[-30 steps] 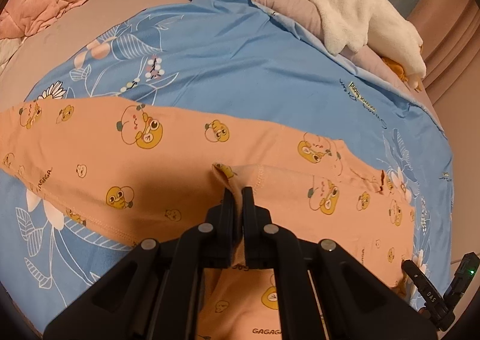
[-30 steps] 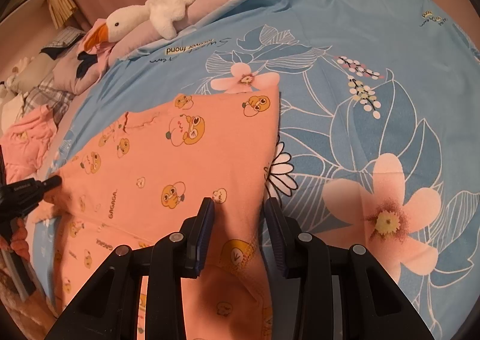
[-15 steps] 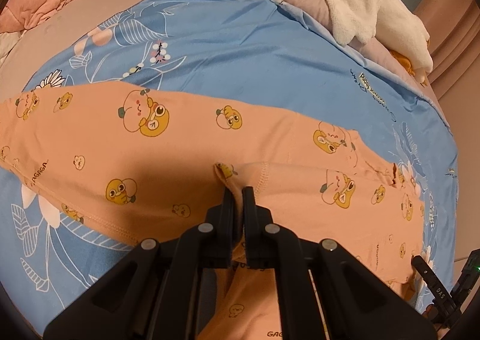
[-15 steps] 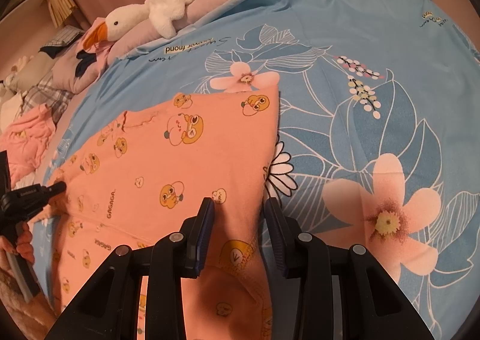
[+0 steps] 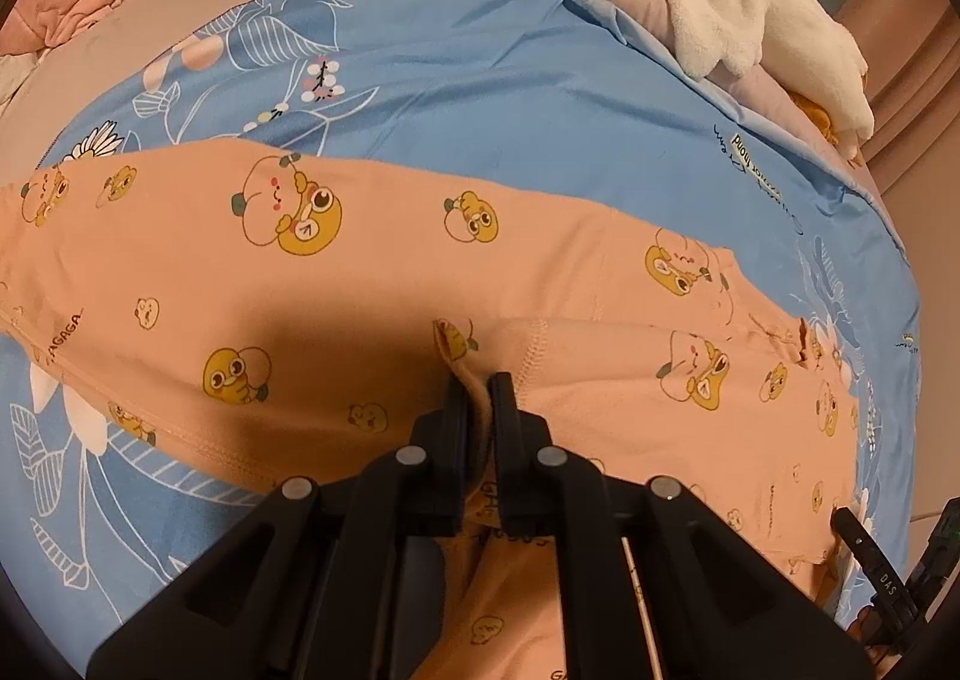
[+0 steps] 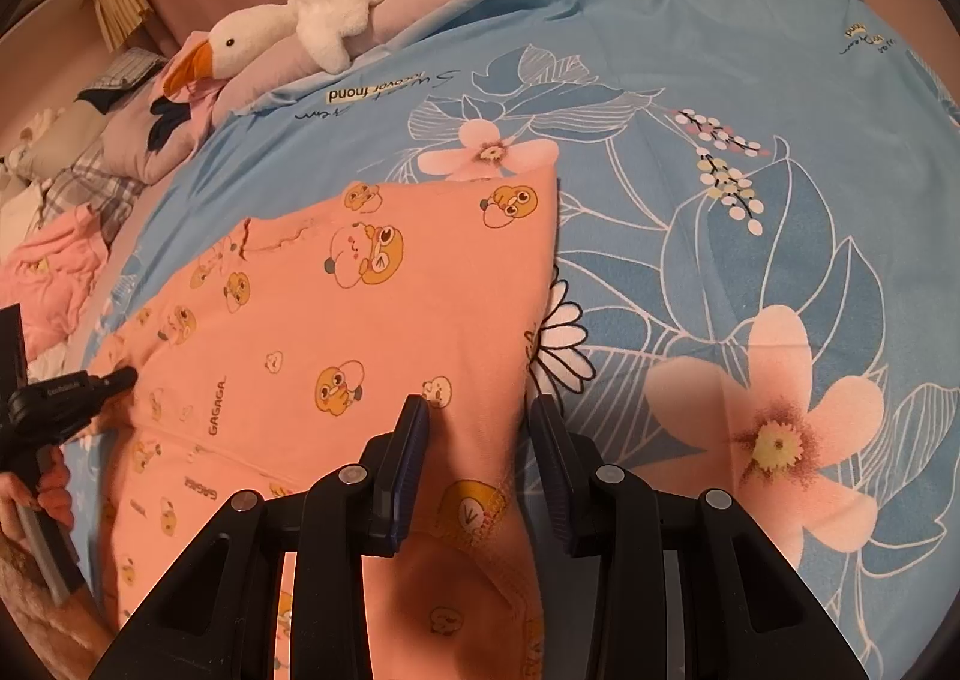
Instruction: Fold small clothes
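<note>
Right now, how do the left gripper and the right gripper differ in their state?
The left gripper is shut, pinching a fold of the orange garment; the right gripper is open and pinches nothing. The left gripper sits over the middle of the garment; the right gripper is at its edge, beside the blue sheet. Both are black, two-fingered, and low over the same garment.

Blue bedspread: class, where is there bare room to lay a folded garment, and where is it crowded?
Bare blue bedspread lies right of the orange garment, and between it and the plush goose. Crowded: the clothes pile at far left.
</note>
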Available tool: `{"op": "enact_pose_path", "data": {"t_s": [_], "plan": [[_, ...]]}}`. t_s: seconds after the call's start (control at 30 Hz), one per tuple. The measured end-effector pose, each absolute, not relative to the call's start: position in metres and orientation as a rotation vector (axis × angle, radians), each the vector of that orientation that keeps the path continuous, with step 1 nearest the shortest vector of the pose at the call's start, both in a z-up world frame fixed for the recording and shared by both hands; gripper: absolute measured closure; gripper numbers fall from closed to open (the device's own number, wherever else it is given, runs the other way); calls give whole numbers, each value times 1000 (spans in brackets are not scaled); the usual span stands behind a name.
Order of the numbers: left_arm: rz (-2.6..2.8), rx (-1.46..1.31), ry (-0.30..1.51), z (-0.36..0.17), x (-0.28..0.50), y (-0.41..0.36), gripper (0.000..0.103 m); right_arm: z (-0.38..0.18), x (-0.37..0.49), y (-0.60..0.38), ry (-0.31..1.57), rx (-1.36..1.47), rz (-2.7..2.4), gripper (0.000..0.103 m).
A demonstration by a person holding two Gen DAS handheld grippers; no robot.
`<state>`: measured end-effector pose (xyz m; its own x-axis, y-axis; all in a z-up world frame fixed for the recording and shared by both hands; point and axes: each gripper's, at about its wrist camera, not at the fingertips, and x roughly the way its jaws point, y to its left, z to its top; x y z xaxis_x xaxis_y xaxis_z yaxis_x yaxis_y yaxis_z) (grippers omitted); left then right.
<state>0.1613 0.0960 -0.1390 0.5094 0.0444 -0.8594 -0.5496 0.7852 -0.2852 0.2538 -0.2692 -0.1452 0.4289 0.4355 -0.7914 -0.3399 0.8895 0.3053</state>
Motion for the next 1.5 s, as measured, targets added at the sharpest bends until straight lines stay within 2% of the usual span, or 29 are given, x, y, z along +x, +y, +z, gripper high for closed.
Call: {"op": "enact_pose_path", "data": {"t_s": [0.87,1.23,1.4,1.47,1.5], "plan": [[347,-591,955,-149,157,96,92,-149,251,-261,1012,50,460,65],[304,-681,949,-146,150,106,90,-149,250,-256,1006,10,439,65],[315,-608,886,-120,126,100,67,-147,249,-255,1008,-8,428,65],[308,-602,868,-111,114,101,43,-143,247,-254,997,-19,404,65],[306,-605,855,-104,104,103,39,-141,245,-254,988,-24,396,65]]}}
